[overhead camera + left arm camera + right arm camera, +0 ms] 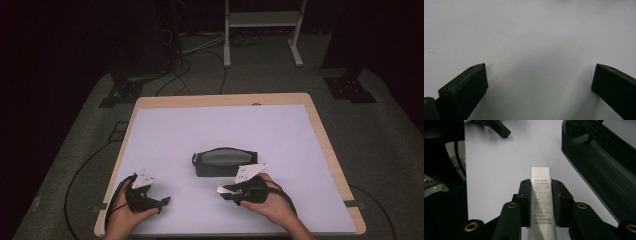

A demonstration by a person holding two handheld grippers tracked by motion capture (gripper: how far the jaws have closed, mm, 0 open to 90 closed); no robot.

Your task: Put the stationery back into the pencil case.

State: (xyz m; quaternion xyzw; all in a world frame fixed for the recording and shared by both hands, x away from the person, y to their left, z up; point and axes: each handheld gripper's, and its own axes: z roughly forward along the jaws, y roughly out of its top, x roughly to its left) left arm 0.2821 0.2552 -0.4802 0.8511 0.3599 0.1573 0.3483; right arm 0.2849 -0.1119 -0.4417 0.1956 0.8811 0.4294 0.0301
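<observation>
A black mesh pouch [225, 161] with a grey top lies at the middle of the white table [210, 130]. My right gripper [223, 190] is just in front of the pouch, pointing left, shut on a white glue stick [541, 195] with printed Japanese text; the stick's end pokes past the jaws. In the right gripper view the pouch [604, 162] lies to the right of the stick. My left gripper [164, 201] rests near the table's front left, pointing right, and its jaws stand wide apart over bare white surface [536, 50] with nothing between them.
The table has a wooden rim [330, 150]. Cables [185, 70] run over the grey floor behind it, and a white metal stand [262, 30] is at the back. Dark stand feet [350, 87] sit at both far corners.
</observation>
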